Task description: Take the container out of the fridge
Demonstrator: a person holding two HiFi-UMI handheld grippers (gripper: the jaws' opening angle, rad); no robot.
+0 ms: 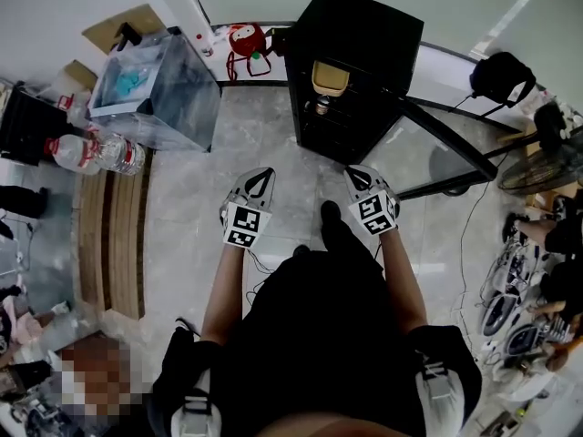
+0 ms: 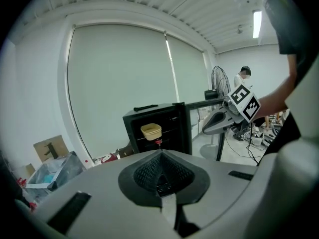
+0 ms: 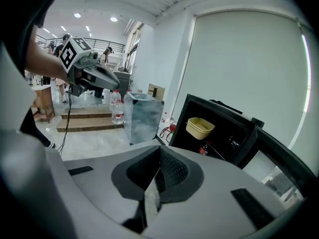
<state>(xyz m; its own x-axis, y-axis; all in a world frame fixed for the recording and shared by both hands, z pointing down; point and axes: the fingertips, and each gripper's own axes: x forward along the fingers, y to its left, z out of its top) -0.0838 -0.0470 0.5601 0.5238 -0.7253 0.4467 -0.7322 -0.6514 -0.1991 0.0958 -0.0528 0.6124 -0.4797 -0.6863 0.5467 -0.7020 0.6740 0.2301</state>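
Note:
A black mini fridge (image 1: 351,39) stands on the floor ahead with its glass door (image 1: 446,148) swung open to the right. On its upper shelf sits a pale yellow container (image 1: 330,77), which shows in the left gripper view (image 2: 151,131) and the right gripper view (image 3: 200,128) too; a small bottle stands below it. Both grippers hang in the air well short of the fridge. My left gripper (image 1: 262,177) (image 2: 160,156) is shut with nothing in it. My right gripper (image 1: 358,175) (image 3: 158,153) is shut and empty as well.
A clear plastic box (image 1: 159,85) stands to the left of the fridge, with water bottles (image 1: 96,153) and a low wooden platform (image 1: 109,235) beside it. A red bag (image 1: 246,39) lies against the wall. A fan (image 1: 537,167) and cables (image 1: 510,289) are on the right.

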